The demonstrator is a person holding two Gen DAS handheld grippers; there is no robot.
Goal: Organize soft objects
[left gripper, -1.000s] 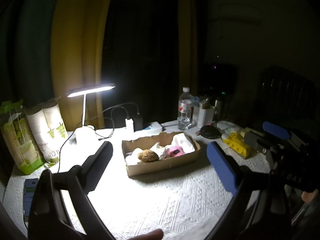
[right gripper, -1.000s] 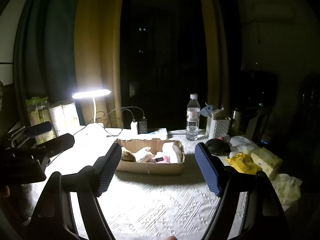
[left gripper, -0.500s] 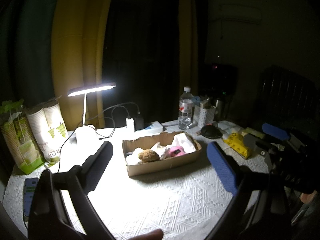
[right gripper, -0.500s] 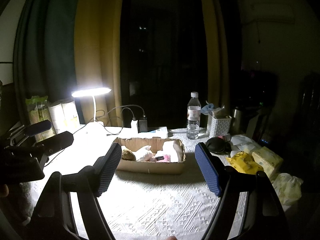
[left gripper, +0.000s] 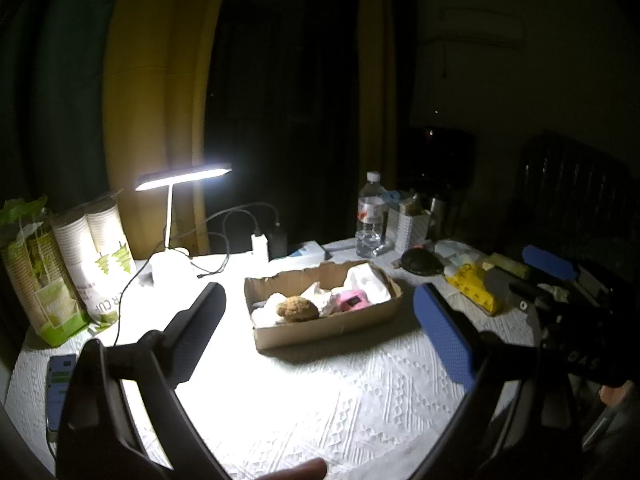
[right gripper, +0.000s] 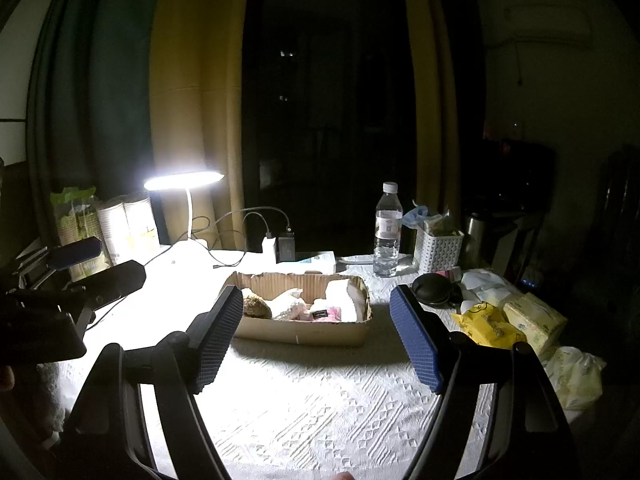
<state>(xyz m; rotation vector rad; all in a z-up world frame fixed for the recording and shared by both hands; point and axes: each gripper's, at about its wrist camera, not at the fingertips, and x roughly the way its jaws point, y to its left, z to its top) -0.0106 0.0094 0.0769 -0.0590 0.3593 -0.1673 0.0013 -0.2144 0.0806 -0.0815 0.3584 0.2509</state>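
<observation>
Hovering both grippers, left gripper and right gripper, jaws spread and empty, I am facing the cardboard box holding the brown plush; only the left view is showing a phone.

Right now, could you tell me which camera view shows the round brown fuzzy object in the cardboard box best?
The left wrist view: the round brown fuzzy object shows nearly whole inside the shallow cardboard box, seen from above the near wall. In the right wrist view, the object sits at the box's left end, partly hidden behind the gripper's left finger.
</observation>
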